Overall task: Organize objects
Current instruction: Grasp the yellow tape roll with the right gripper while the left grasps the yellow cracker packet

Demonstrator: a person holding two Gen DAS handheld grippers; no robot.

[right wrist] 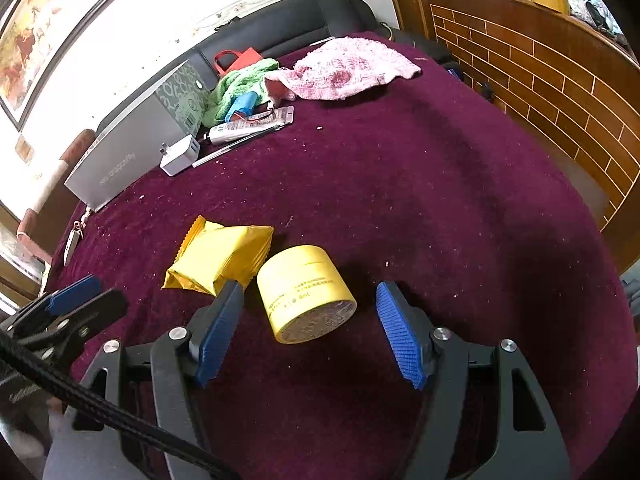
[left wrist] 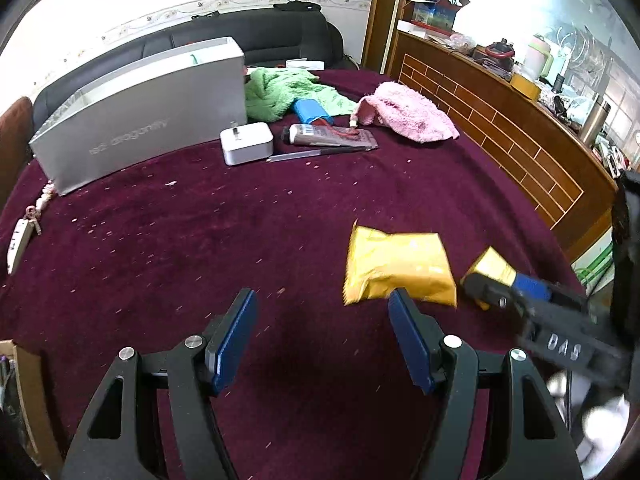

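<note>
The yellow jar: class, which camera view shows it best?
The right wrist view: the yellow jar lies whole between the open right tongs. In the left wrist view, only its far end shows behind those tongs.

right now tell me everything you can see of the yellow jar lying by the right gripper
The yellow jar is a short, round tub, plastic by its look, lying on its side on the maroon cloth, with small dark print along its wall. Its flat, dull end faces the camera. It lies between the right gripper's open blue fingers, closer to the left one, neither clearly pressing it. The yellow packet lies right beside it.
</note>
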